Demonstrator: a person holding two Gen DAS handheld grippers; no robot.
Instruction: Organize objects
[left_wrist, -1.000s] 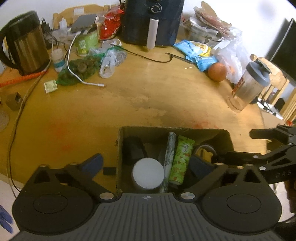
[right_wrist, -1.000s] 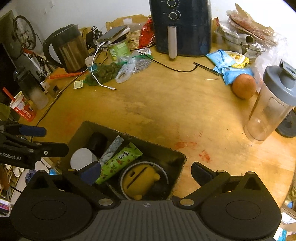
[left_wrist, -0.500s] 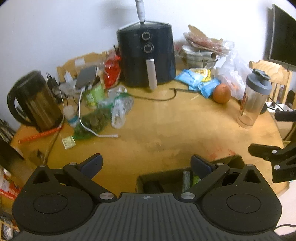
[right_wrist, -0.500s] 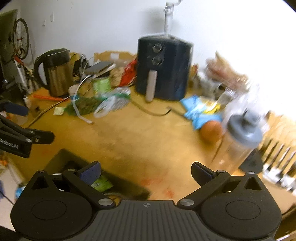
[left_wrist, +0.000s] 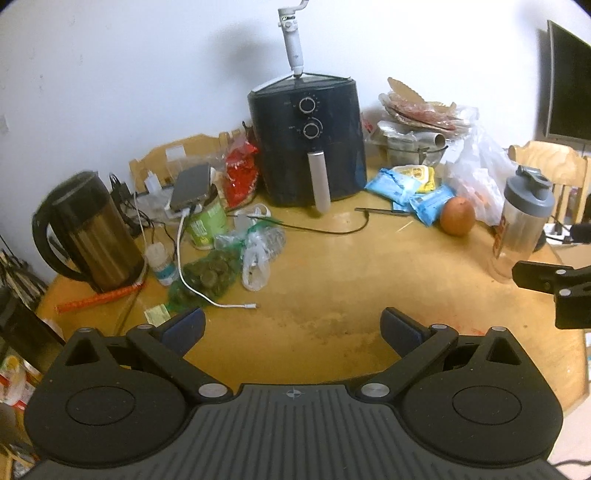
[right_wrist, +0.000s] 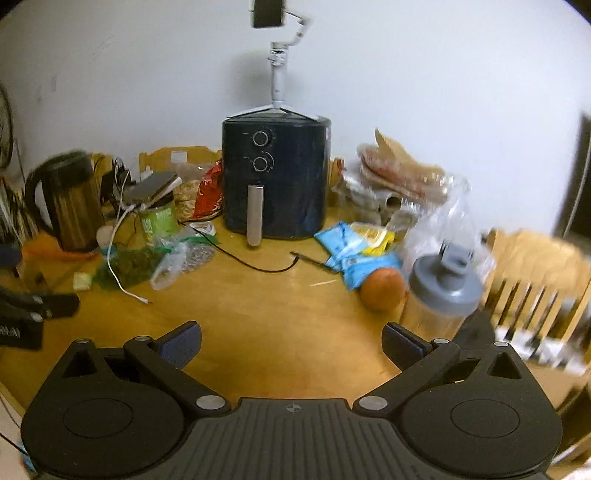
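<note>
While both tools gape empty, one air fryer and one orange stand apart.

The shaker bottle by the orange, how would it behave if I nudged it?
The shaker bottle looks tall, narrow and apparently empty through its clear wall, so probably light and apt to tip. Its smooth plastic may slide on the table; the orange beside it could roll.
</note>
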